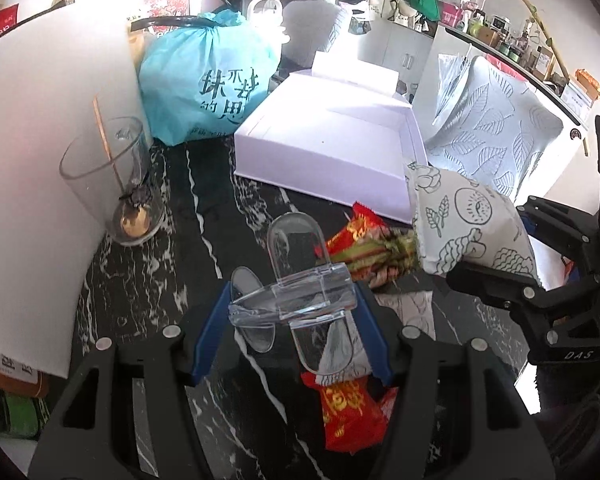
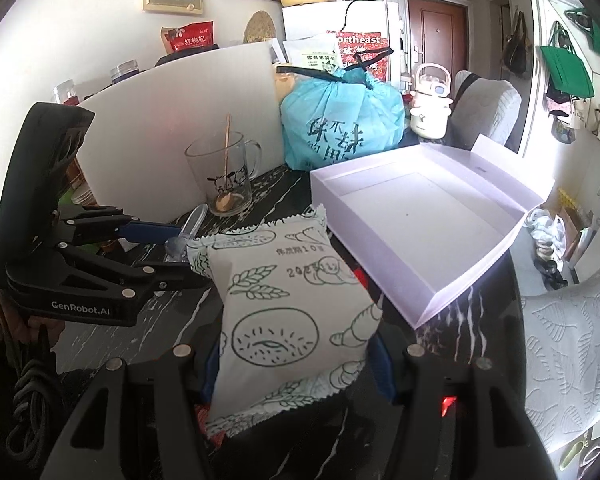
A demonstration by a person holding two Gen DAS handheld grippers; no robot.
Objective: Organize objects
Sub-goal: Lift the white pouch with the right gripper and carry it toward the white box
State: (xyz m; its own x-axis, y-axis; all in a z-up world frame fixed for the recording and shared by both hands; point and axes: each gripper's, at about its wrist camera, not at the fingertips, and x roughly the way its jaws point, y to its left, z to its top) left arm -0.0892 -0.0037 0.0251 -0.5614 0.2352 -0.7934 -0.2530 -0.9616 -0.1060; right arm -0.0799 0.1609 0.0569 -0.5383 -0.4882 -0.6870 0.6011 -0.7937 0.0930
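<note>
Left wrist view
Left claw point(image 1: 292, 312): nearest the lens, its blue pads point(image 1: 210, 332) pinched on a clear plastic clip point(image 1: 296, 276), held above the dark marbled worktop point(image 1: 172, 280).
Red snack packet point(image 1: 348, 412): lies on the worktop under the clip; more red and green wrappers point(image 1: 364, 248) lie just beyond it.
Patterned pouch point(image 1: 468, 224): at right, gripped by the right claw point(image 1: 496, 280), which enters from the right edge.
White box point(image 1: 332, 148): open and shallow, behind the wrappers, touching the pouch's far corner in this view.
Glass mug point(image 1: 112, 180): at left, tilted by the lens, a wooden stick inside, just beside a white board point(image 1: 32, 160).
Teal bag point(image 1: 212, 80): tied shut, between the board and the box.

Right wrist view
Right claw point(image 2: 296, 368): closed on the patterned pouch point(image 2: 292, 320), which stands between the fingers and hides most of the pads.
White box point(image 2: 428, 220): open, just right of the pouch on the worktop point(image 2: 472, 312).
Left claw point(image 2: 180, 242): at left, gripping the clear clip point(image 2: 190, 226), near the pouch's upper left corner.
Glass mug point(image 2: 224, 172): upright behind the left claw, the teal bag point(image 2: 340, 120) to its right.
</note>
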